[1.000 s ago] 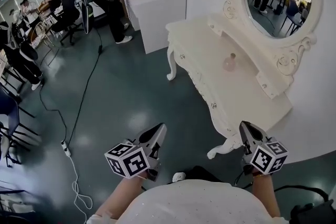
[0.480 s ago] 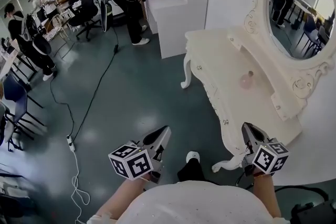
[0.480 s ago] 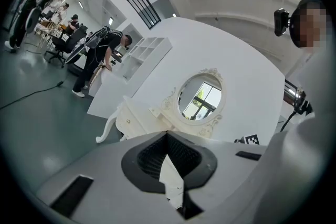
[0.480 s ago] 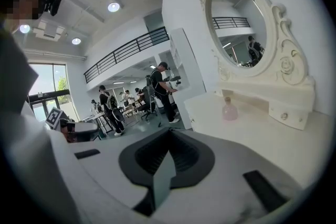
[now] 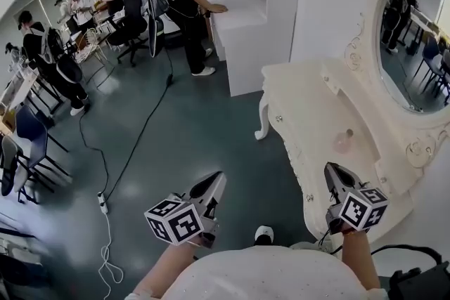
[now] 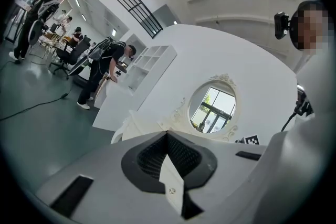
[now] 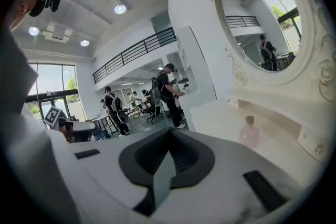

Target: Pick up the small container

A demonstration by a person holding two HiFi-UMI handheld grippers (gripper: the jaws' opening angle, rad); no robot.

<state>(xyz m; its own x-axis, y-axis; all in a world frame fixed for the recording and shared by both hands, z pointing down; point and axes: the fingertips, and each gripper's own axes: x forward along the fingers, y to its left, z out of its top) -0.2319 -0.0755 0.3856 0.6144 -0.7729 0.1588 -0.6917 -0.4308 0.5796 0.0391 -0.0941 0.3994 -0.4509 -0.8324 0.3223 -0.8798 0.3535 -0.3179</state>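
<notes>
The small container point(image 5: 344, 142), a rounded, translucent pale pink bottle with a short neck and a stubby cap, stands upright on the white carved dressing surface point(image 5: 309, 98). It sits towards the back, close to the raised back ledge point(image 5: 365, 124) and below the oval mirror point(image 5: 415, 38) in its scrolled white frame. Its body looks glassy and lightly tinted; whether it holds anything cannot be told.

In the right gripper view the small container point(image 7: 249, 132) shows on the surface to the right of the jaws, with the oval mirror point(image 7: 262, 18) above it. The right claw point(image 5: 330, 168) is closed, its jaws together with nothing between them, and is held out at the near end of the surface, apart from the bottle.

The left claw point(image 5: 214, 179) hangs over the grey-green floor point(image 5: 190, 144), well apart from the container. Its jaws also meet at their tips and hold nothing. The left gripper view shows the oval mirror point(image 6: 212, 110) beyond them; the bottle cannot be made out there.
</notes>
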